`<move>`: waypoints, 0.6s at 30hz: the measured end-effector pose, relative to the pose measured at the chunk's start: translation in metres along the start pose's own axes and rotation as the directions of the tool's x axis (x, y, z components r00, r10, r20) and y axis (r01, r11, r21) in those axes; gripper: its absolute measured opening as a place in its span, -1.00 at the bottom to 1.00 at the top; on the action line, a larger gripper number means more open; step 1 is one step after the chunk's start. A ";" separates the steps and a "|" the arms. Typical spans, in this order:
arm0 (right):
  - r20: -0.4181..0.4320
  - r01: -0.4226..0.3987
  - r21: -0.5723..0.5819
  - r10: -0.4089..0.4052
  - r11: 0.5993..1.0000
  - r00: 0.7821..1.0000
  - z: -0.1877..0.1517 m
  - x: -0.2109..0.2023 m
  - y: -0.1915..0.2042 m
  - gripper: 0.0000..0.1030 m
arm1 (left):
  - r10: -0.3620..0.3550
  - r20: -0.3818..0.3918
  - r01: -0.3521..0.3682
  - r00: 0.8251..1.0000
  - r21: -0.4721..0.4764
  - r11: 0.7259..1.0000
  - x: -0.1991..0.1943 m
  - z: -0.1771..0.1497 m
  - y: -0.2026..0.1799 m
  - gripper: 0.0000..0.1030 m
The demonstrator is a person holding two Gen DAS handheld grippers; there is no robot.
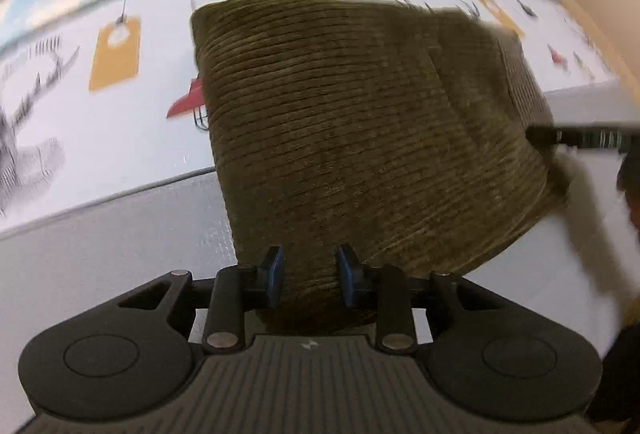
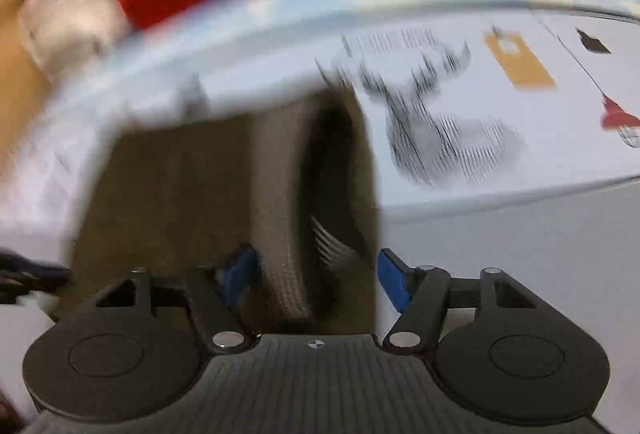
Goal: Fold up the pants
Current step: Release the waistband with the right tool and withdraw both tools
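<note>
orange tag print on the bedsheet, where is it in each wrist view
Left wrist: the orange tag print sits at upper left, left of the olive corduroy pants.
Right wrist: it sits at upper right, right of the pants.
Shared landmark: the sketched black deer print.

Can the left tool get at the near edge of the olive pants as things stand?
Probably yes: the pants already lie between the left tool fingers at its near edge, nothing blocking.
</note>
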State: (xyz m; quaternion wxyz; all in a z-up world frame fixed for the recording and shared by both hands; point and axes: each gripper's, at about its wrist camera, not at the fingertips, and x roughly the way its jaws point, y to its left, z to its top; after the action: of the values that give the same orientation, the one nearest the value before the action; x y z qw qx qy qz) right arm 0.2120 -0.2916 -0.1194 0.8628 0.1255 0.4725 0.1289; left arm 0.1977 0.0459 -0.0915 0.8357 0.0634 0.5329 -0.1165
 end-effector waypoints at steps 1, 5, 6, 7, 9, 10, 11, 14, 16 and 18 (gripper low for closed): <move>0.003 -0.005 0.049 0.005 0.999 1.000 0.003 -0.003 -0.002 0.53 | 0.021 0.016 -0.021 1.000 0.000 1.000 -0.006 0.001 -0.003 -0.33; 0.148 0.041 0.016 -0.043 0.999 0.988 0.005 -0.051 0.019 0.38 | 0.099 0.133 -0.093 0.986 -0.049 0.994 -0.046 -0.001 -0.015 0.11; 0.178 0.048 0.001 -0.047 0.999 0.983 0.005 -0.062 0.025 0.40 | 0.115 0.160 -0.108 0.980 -0.051 0.993 -0.061 -0.003 -0.020 0.39; 0.209 0.056 -0.007 -0.053 0.998 0.976 0.004 -0.077 0.029 0.41 | 0.145 0.201 -0.136 0.969 -0.055 0.989 -0.079 -0.006 -0.025 0.52; 0.281 0.068 -0.026 -0.058 0.997 0.958 -0.005 -0.112 0.042 0.54 | 0.196 0.286 -0.184 0.938 -0.068 0.981 -0.109 -0.017 -0.037 0.70; 0.322 0.077 -0.042 -0.059 0.996 0.945 -0.012 -0.130 0.049 0.59 | 0.204 0.321 -0.193 0.925 -0.068 0.979 -0.121 -0.020 -0.043 0.70; 0.358 0.087 -0.059 -0.060 0.994 0.932 -0.019 -0.143 0.054 0.67 | 0.211 0.361 -0.200 0.908 -0.067 0.977 -0.136 -0.027 -0.051 0.71; 0.440 0.115 -0.104 -0.058 0.988 0.896 -0.048 -0.173 0.067 0.82 | 0.224 0.463 -0.210 0.858 -0.083 0.974 -0.170 -0.060 -0.076 0.86; 0.457 0.111 -0.110 -0.049 0.988 0.888 -0.071 -0.187 0.071 0.87 | 0.247 0.484 -0.217 0.840 -0.116 0.969 -0.178 -0.080 -0.089 0.88; 0.457 0.113 -0.107 -0.052 0.988 0.888 -0.094 -0.191 0.074 0.88 | 0.246 0.488 -0.206 0.837 -0.136 0.969 -0.179 -0.099 -0.100 0.88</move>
State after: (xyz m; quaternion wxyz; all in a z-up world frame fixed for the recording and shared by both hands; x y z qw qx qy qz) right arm 0.0252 -0.2787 0.0058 0.9602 0.0751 0.2537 0.0898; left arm 0.0126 -0.0054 0.0304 0.9549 0.0608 0.2903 -0.0088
